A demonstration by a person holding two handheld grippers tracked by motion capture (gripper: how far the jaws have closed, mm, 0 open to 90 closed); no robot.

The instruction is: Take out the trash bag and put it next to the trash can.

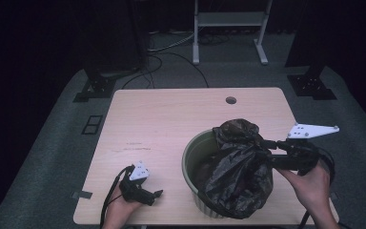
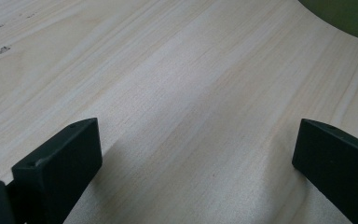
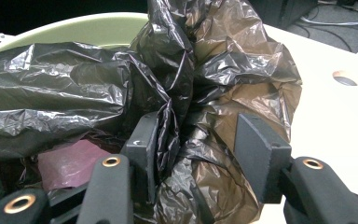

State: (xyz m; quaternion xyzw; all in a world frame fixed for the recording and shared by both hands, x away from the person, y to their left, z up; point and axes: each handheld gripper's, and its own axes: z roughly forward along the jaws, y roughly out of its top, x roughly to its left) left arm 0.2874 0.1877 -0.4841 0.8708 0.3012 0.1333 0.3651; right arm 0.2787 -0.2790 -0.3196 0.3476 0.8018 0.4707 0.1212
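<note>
bin [image 1: 189, 157] interior hidden by black bag [image 1: 238, 167]

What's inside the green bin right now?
The green bin holds a crumpled black plastic bag that bulges above its rim and spills over the near side. In the right gripper view something pink shows beneath the bag. The bin's bottom is covered.

Count: 1 wooden table [image 1: 171, 124] with 1 cable hole [image 1: 230, 100]. 1 pale green bin [image 1: 190, 155], 1 black plastic bag [image 1: 240, 167] in it. 2 handheld grippers: left gripper [image 1: 158, 193], right gripper [image 1: 263, 150]. 2 hands on them. Behind the table: 1 white stand [image 1: 228, 21], 2 black base plates [image 1: 312, 86] on the floor.
</note>
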